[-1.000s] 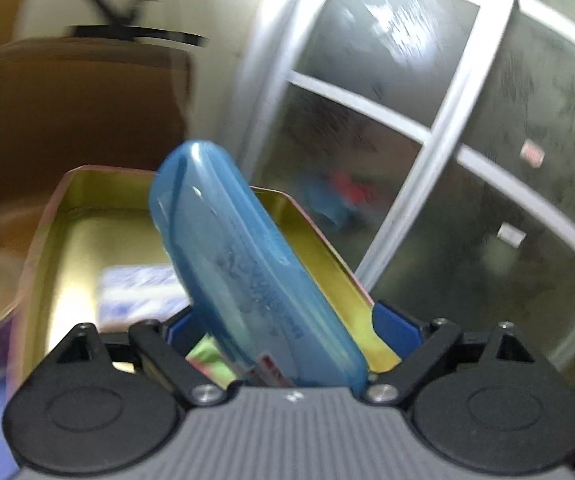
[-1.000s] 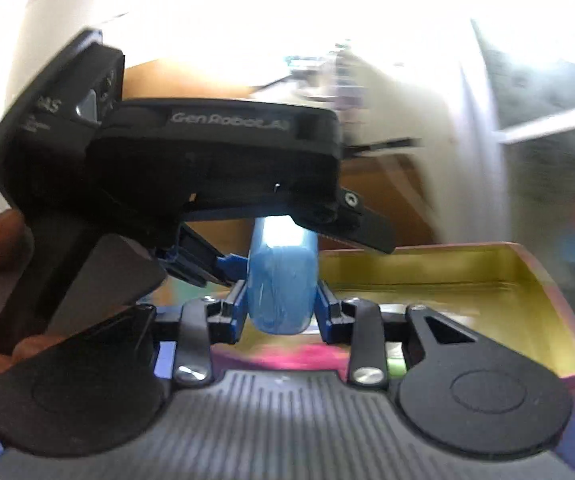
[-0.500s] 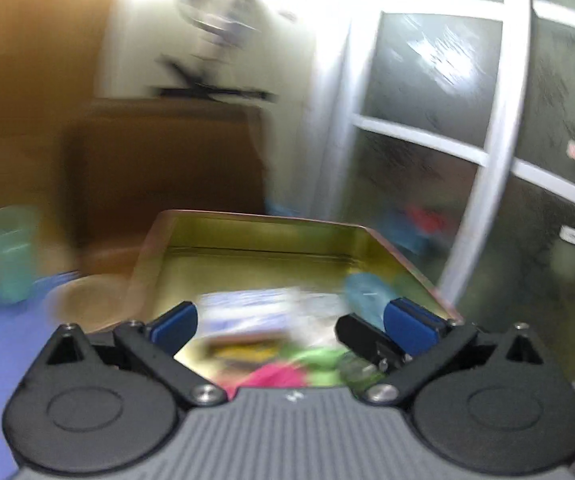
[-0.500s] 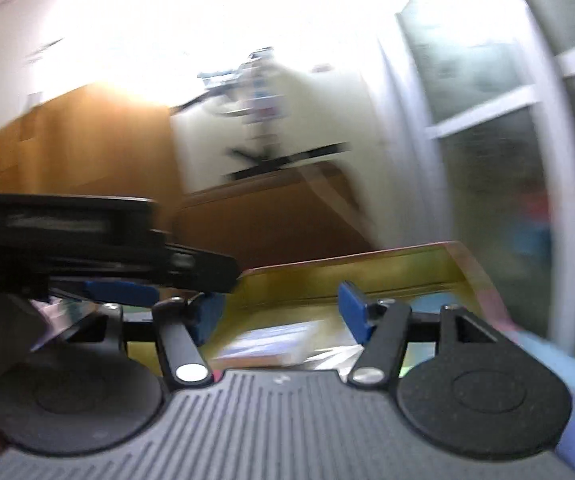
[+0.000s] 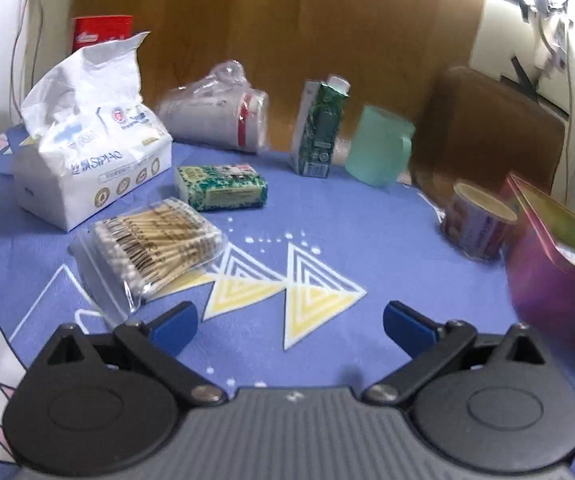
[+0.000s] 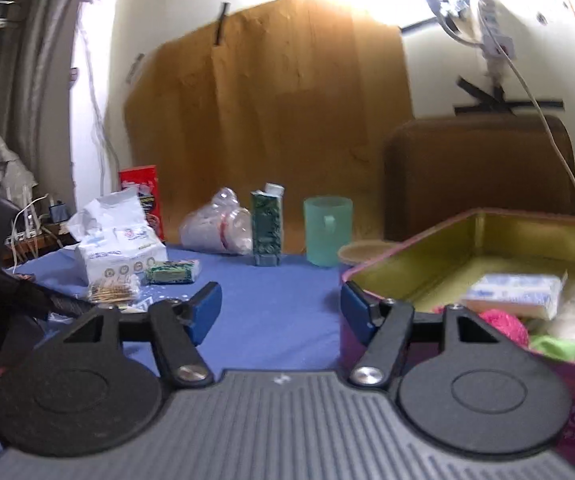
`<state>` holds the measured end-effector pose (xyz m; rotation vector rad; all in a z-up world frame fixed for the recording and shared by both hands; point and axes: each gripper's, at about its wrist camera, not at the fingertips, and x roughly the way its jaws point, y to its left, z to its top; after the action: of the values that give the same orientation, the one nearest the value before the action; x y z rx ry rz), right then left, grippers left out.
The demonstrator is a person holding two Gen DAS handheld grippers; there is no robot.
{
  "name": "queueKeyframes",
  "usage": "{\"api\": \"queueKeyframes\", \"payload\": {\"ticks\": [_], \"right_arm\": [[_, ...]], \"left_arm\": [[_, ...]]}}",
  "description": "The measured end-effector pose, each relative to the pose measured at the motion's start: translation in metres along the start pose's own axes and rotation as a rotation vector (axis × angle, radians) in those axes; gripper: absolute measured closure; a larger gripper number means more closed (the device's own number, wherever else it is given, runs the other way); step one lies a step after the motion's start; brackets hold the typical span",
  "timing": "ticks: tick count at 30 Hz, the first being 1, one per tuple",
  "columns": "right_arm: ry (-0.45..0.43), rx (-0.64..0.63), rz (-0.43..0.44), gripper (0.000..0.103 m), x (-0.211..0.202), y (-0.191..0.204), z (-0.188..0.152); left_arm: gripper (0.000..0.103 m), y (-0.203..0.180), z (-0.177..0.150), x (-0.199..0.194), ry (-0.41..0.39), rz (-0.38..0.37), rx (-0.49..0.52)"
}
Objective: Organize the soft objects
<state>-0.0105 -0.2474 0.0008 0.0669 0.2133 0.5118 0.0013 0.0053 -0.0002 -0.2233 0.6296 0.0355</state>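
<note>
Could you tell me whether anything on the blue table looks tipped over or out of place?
Yes. The plastic-wrapped stack of cups lies on its side at the back of the table, while the green carton and teal mug beside it stand upright. Nothing looks spilled.

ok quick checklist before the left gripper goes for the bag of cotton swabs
1. Left gripper empty, open wide: ok.
2. Bag of cotton swabs lies flat on the blue cloth, nothing on top: ok.
3. Room around the bag: tissue pack close behind, apart or touching: cannot tell.
4. Right gripper empty, jaws opening: ok.
5. Tin box has space left: ok.
</note>
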Motion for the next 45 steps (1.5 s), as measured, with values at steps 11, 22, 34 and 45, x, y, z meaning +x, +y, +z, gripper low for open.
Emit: {"api": "queueKeyframes", "payload": {"ticks": [11, 22, 34, 45], "right_arm": [[0.061, -0.016, 0.178, 0.035, 0.066, 0.031, 0.064], [0.182, 0.021, 0.252, 0.035, 0.112, 0.032, 0.031], [0.266, -0.015, 0.267, 0.035, 0.121, 0.044, 0.020], [0.285, 0.016, 0.285, 0.035, 0.122, 0.038, 0.021]], "left_arm": [[0.001, 0.004, 0.001, 0.002, -0.010, -0.030, -0.010], [0.001, -0.013, 0.001, 0.008, 0.019, 0.054, 0.066], [0.001, -0.008, 0.002, 0.006, 0.015, 0.030, 0.047], [0.001, -0.010, 0.002, 0.008, 0.019, 0.041, 0.057]]}}
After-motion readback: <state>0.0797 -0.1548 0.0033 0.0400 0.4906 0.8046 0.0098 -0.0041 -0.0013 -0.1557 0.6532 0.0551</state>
